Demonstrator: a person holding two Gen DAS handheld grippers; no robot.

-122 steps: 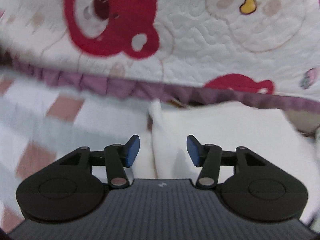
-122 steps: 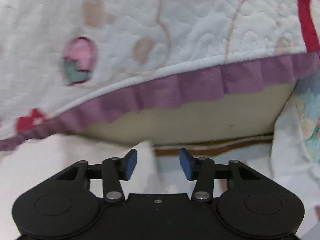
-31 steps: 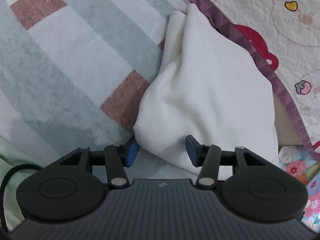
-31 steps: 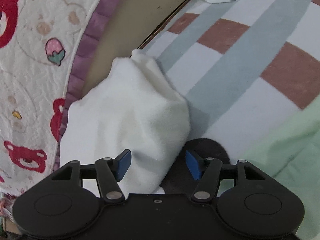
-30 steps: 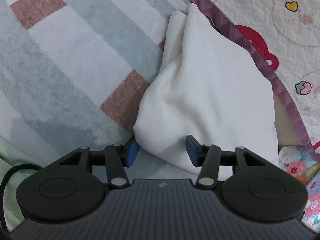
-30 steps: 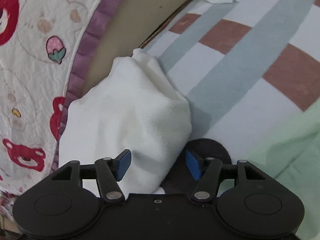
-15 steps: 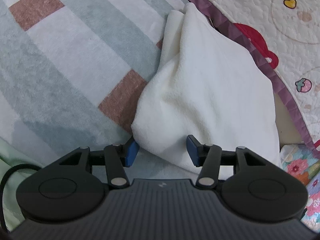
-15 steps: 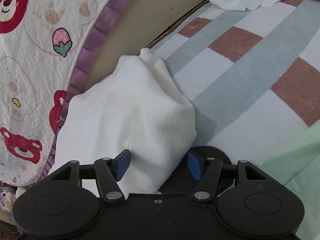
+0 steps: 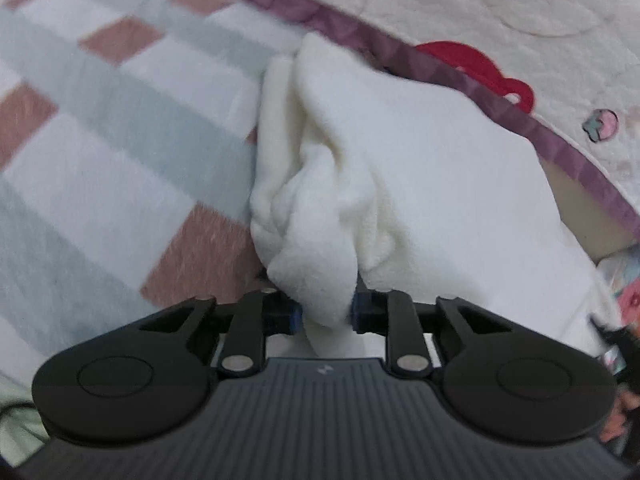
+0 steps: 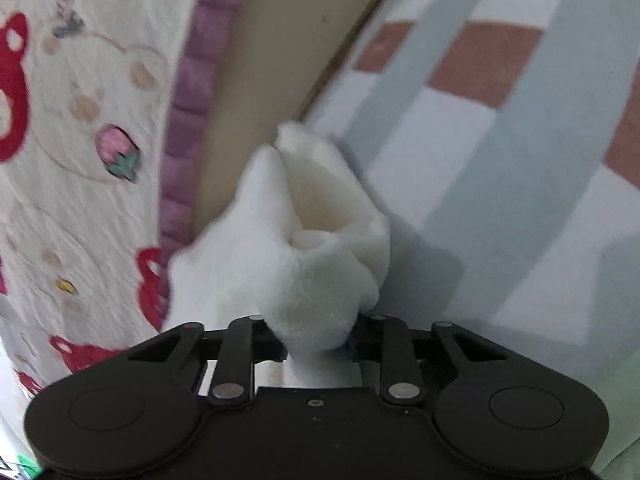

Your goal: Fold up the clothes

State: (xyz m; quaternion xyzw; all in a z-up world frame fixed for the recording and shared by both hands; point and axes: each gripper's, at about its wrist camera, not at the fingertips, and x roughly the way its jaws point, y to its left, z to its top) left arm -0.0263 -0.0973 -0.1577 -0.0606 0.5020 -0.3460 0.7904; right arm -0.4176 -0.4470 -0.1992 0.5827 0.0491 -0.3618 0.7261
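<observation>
Since half a second ago both grippers' jaws have been closing, and the white fleece garment (image 9: 420,184) is now bunching up between them; left gripper (image 9: 324,314) is clamping one gathered corner; right gripper (image 10: 318,342) is clamping another fold (image 10: 316,280). Garment is lying just ahead of both tools on the checked blanket (image 9: 100,152), beside the bear-print quilt (image 10: 80,160).

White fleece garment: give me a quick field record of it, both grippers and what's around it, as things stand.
garment: white fleece garment, bunched, lying on the striped bed sheet
left gripper: jaws have just been closing; pads now pinch a fold of the near corner
right gripper: jaws have just been closing; shut on another bunched corner
surface: sheet with grey-green stripes and brown squares
neighbour: bear-print quilt with purple ruffle trim, along the garment's far edge
fold state: not folded flat yet
</observation>
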